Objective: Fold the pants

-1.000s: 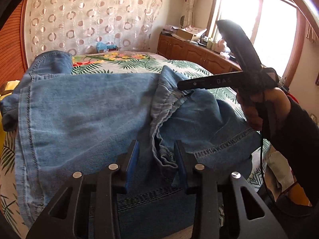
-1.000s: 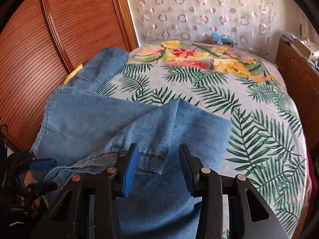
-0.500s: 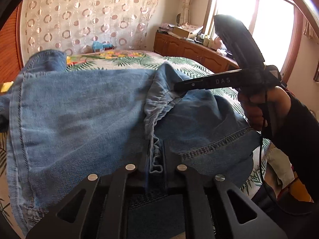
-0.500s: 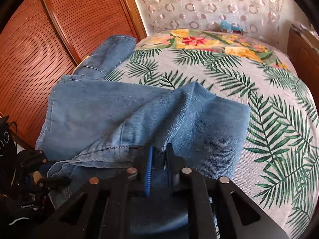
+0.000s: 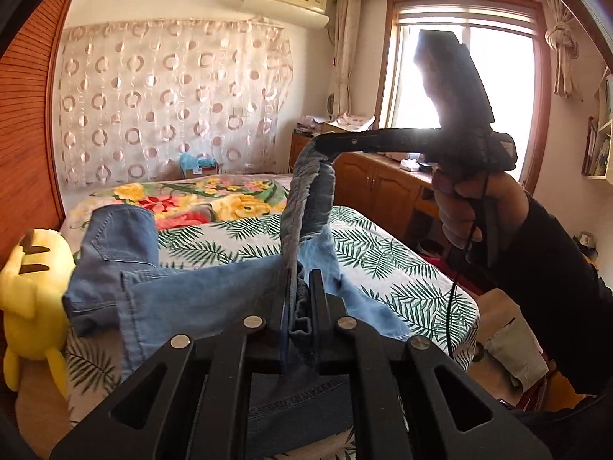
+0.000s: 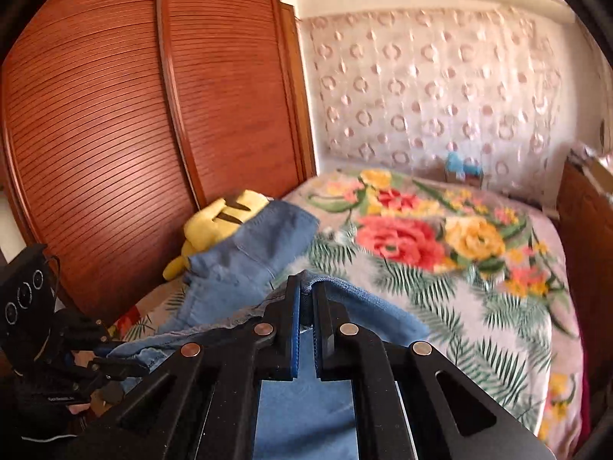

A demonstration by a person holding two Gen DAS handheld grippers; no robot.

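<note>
A yellow plush toy is seen at the bed's left edge. The pants are draped over the bedspread, their bunched edge pinched in the clenched left gripper. Further right, a raised fold is clamped by the right gripper, lifted well above the bed.

Home bedroom: bed, wardrobe, curtains.

You have open bedspread at right of the right-wrist frame, while the yellow plush toy and wooden wardrobe crowd the left.
</note>
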